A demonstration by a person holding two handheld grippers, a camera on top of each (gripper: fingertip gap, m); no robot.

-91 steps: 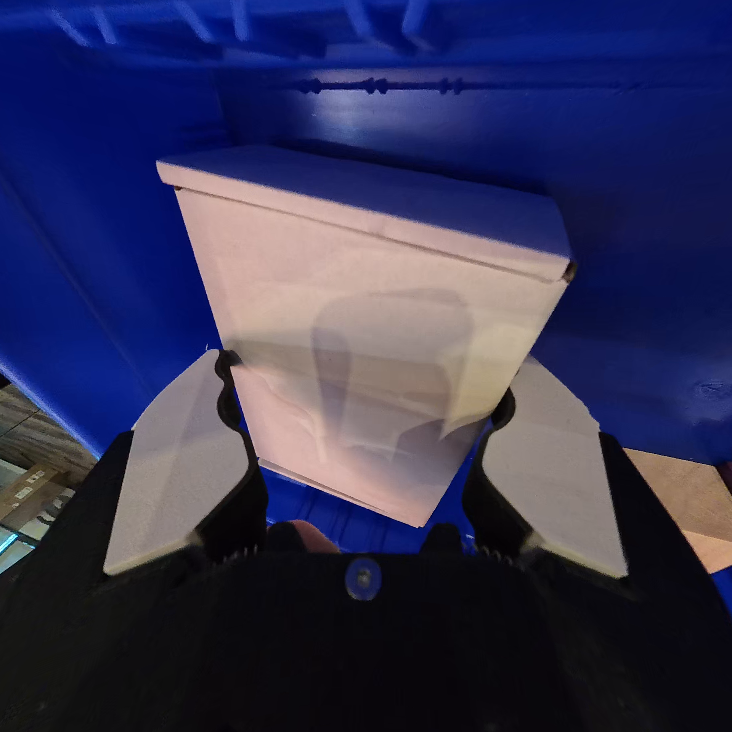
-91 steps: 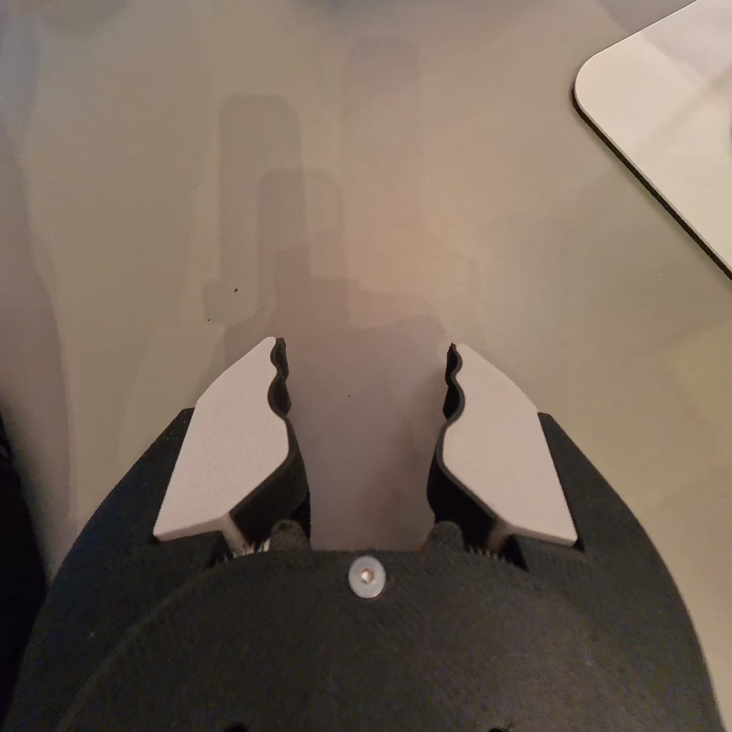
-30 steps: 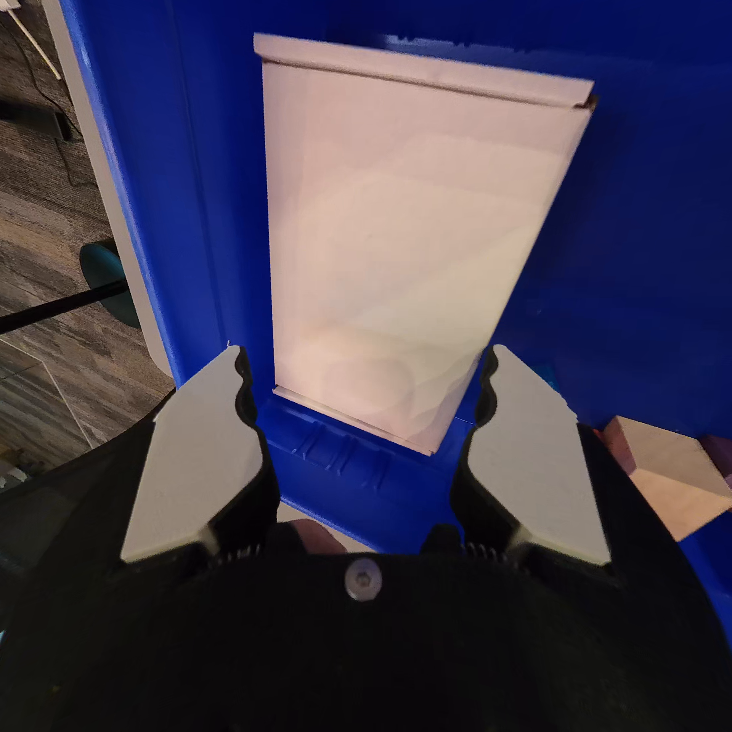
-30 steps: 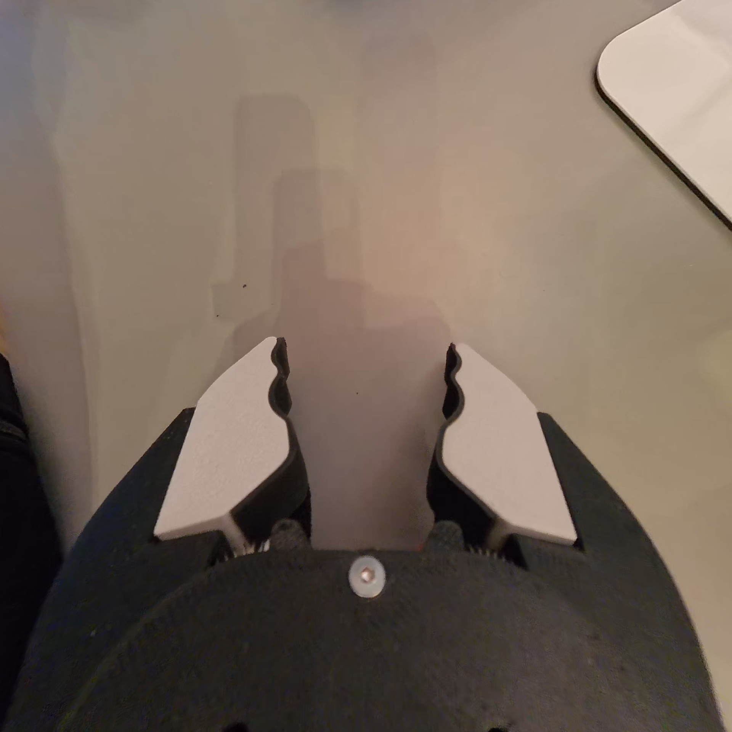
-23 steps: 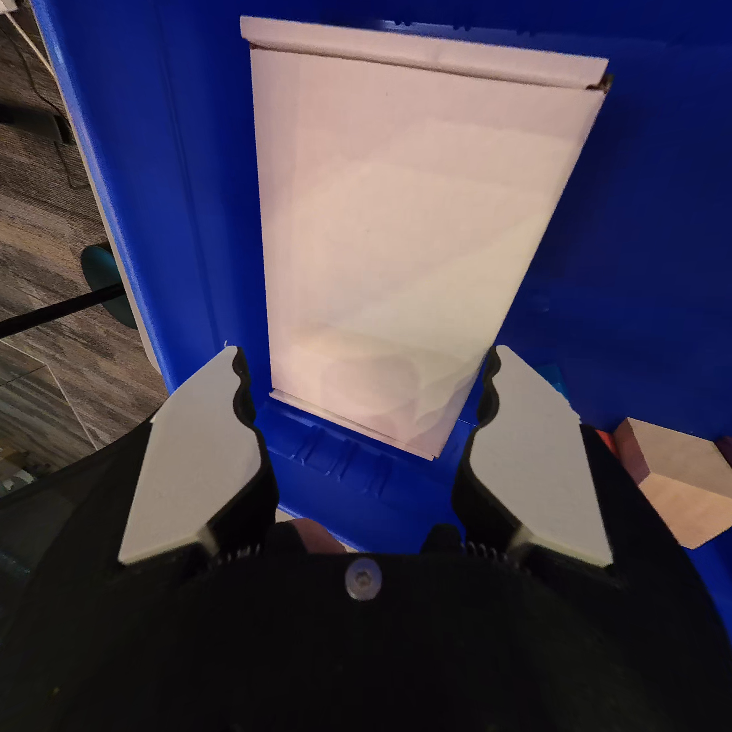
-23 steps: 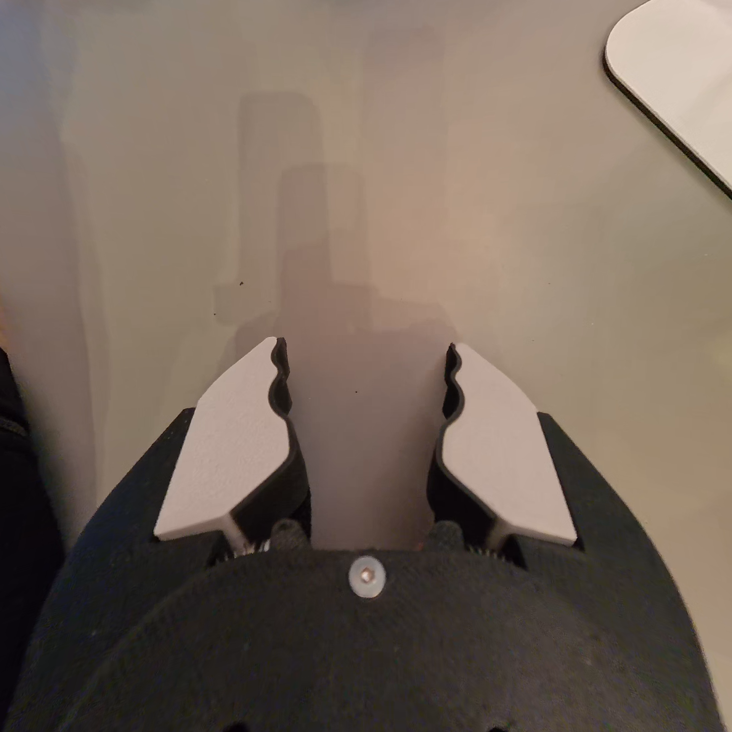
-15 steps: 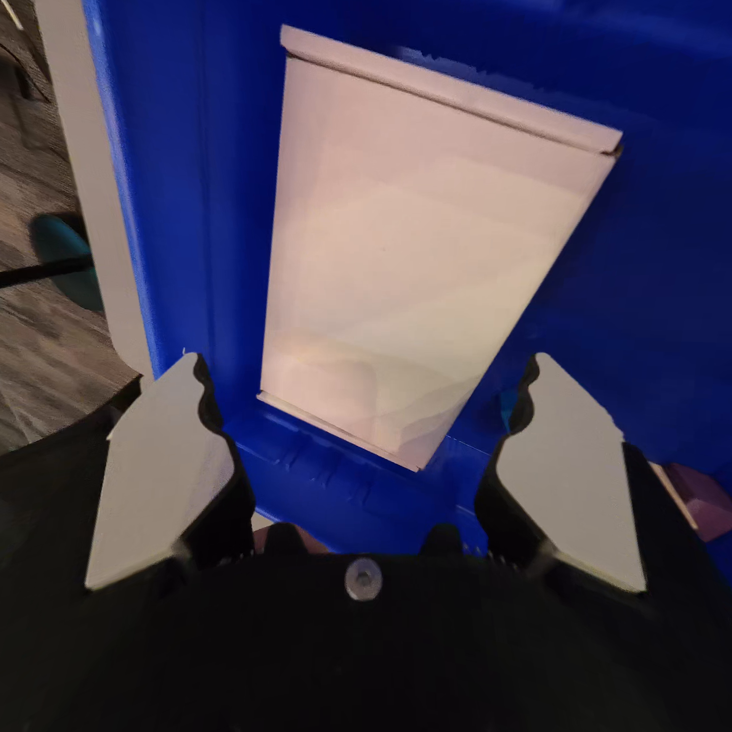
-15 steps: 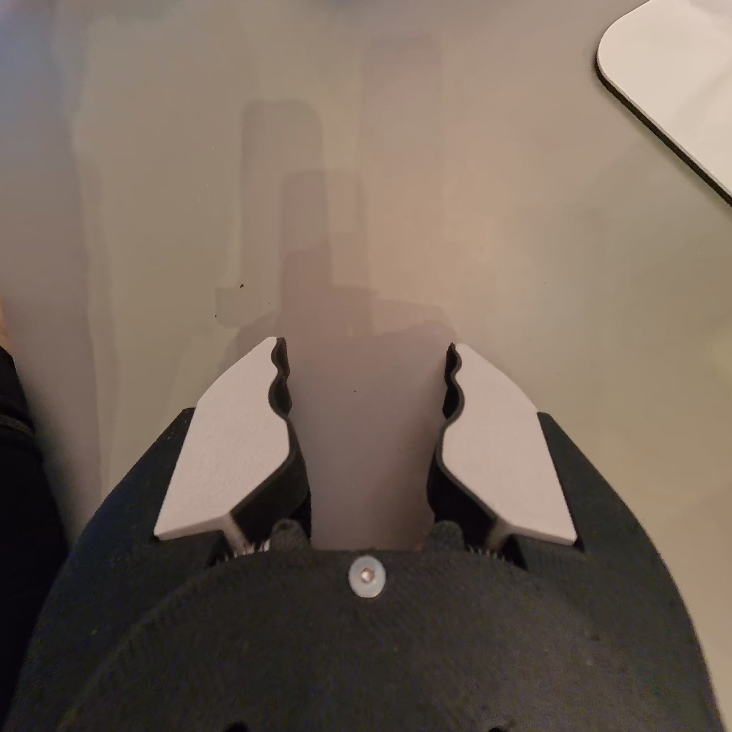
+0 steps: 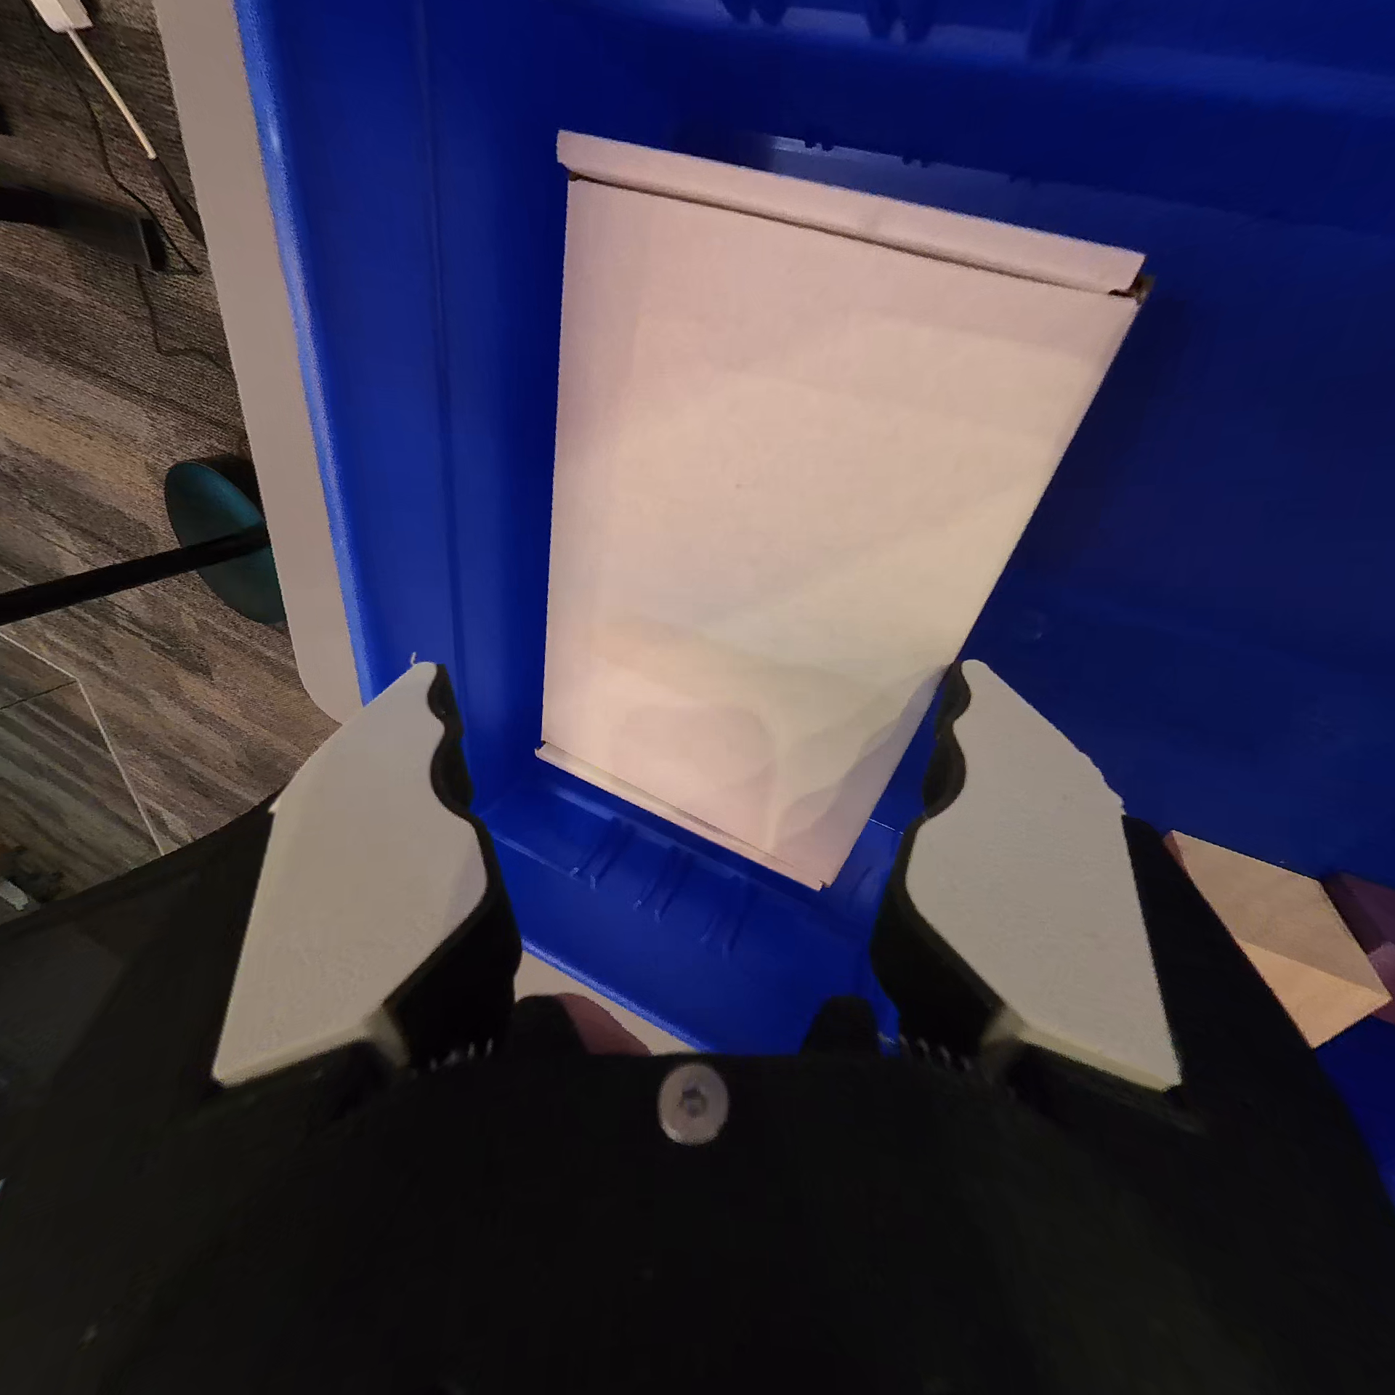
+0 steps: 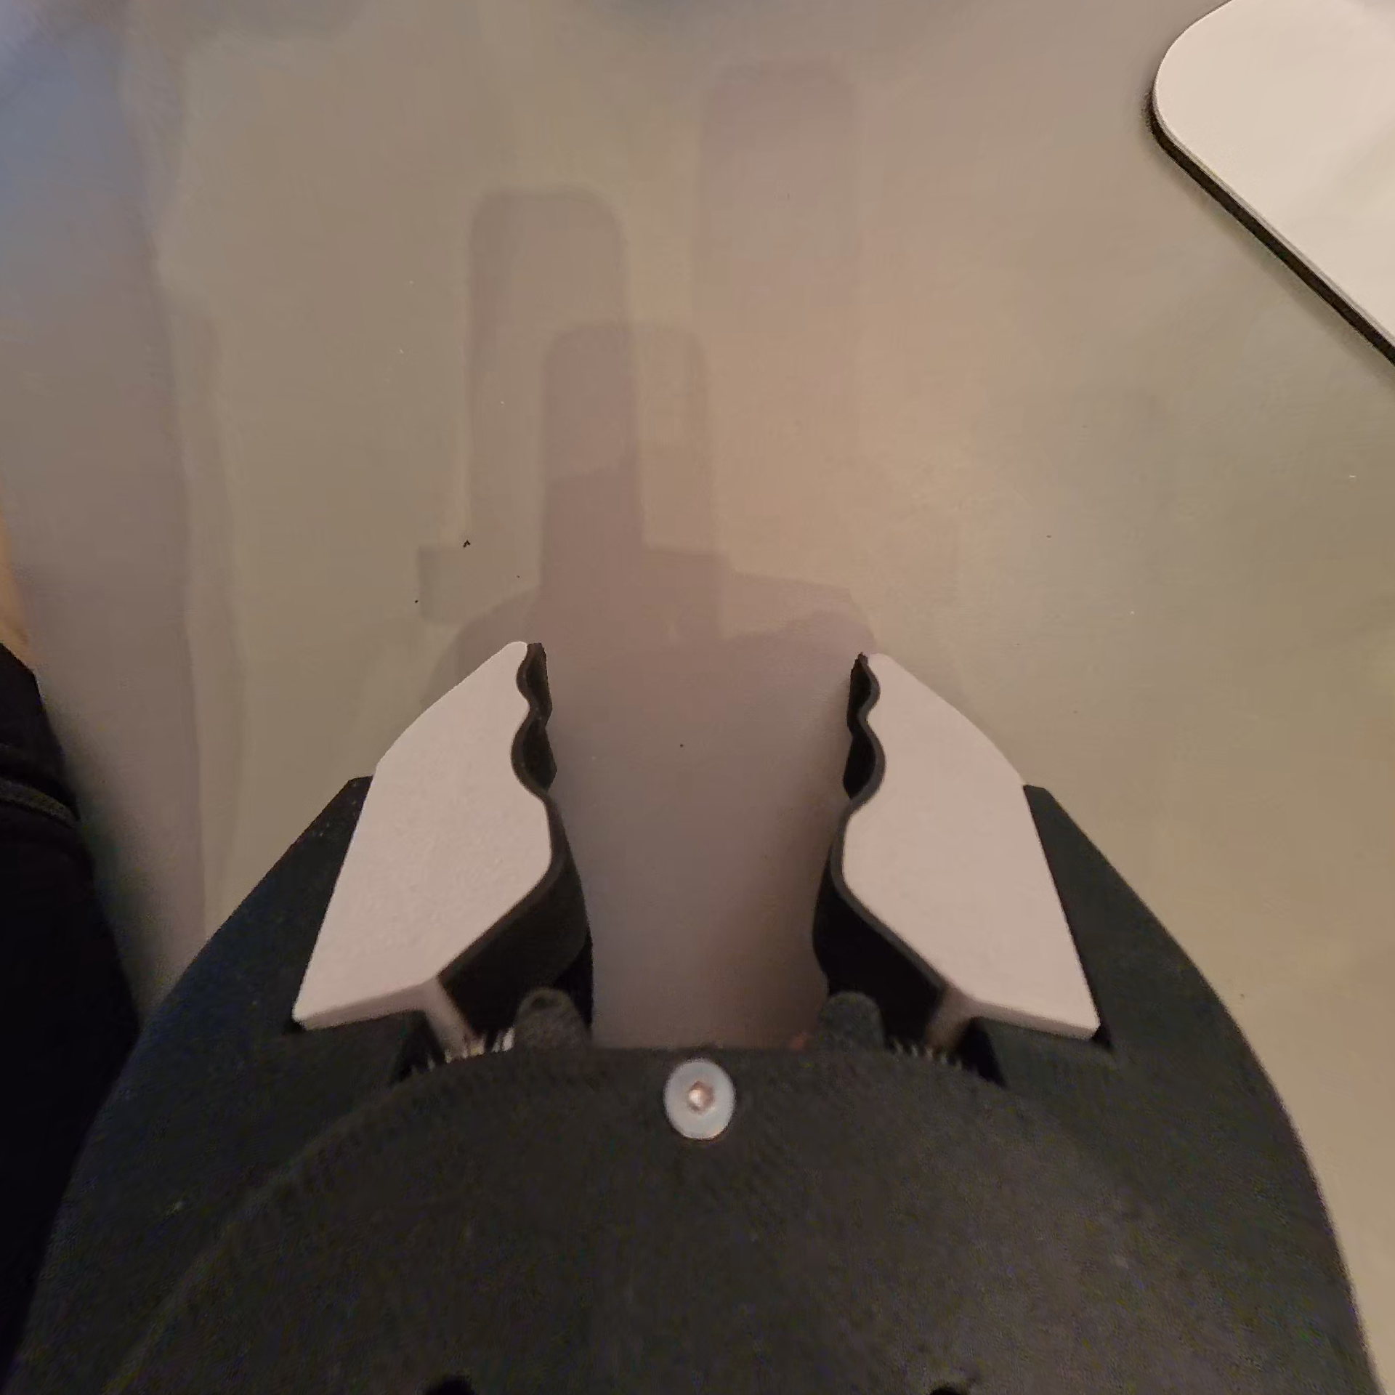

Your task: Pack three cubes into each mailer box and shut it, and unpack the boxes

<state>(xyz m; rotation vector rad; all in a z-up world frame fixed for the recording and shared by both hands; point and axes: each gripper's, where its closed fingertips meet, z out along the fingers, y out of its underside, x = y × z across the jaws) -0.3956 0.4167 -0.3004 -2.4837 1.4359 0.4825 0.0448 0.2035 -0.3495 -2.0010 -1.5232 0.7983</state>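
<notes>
left wrist view: closed mailer box (image 9: 800,491)

Mailer boxes: we count one white mailer box (image 9: 792,491), shut, in the bin.
Blue bins: we see one blue plastic bin (image 9: 1223,468).
Cubes: we make out one wooden cube (image 9: 1276,943) and part of one purple cube (image 9: 1366,906) beside it.
Grippers: we count two, the left gripper (image 9: 694,725) and the right gripper (image 10: 698,709).
White boards: we see one rounded white board (image 10: 1298,143).

The right claw (image 10: 698,664) hangs over a bare beige tabletop (image 10: 981,453), its 2 white fingers (image 10: 445,845) spread with nothing between them. A white rounded-corner board (image 10: 1298,143) lies at the upper right.
</notes>
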